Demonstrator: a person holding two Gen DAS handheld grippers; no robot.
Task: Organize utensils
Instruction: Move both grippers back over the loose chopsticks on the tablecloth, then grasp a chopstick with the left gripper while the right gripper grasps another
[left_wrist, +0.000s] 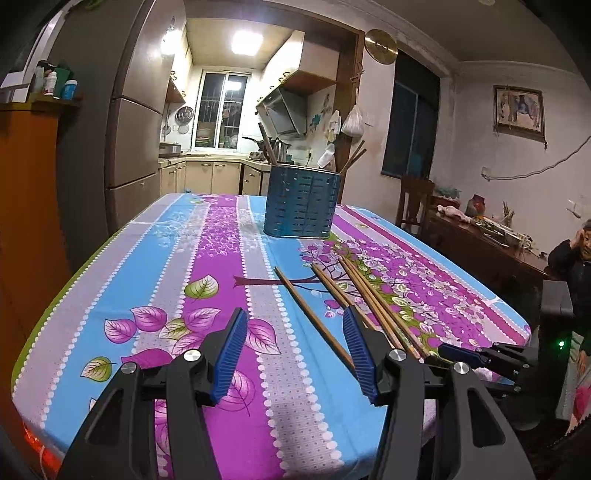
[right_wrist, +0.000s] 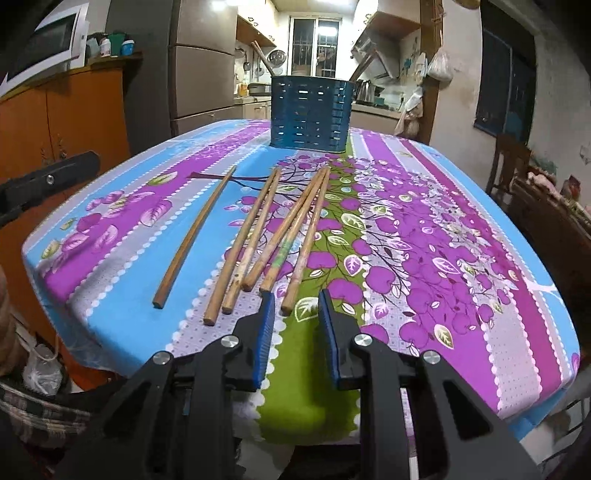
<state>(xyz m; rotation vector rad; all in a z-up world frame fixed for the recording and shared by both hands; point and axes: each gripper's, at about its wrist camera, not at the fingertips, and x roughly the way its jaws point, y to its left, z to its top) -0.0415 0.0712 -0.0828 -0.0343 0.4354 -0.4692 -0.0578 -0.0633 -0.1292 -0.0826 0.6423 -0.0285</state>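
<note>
Six brown wooden chopsticks (right_wrist: 258, 236) loose on floral tablecloth (right_wrist: 424, 240) — left gripper (left_wrist: 295, 328) wide, right gripper (right_wrist: 297, 306) narrow, both empty.

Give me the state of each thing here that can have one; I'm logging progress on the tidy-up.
Left gripper: open, empty, above the table.
Right gripper: open, empty, at the near ends of the chopsticks.
Loose chopsticks: six, lying flat on the tablecloth, one dark one apart to the left.
Blue holder: upright, a few sticks already standing inside.
</note>
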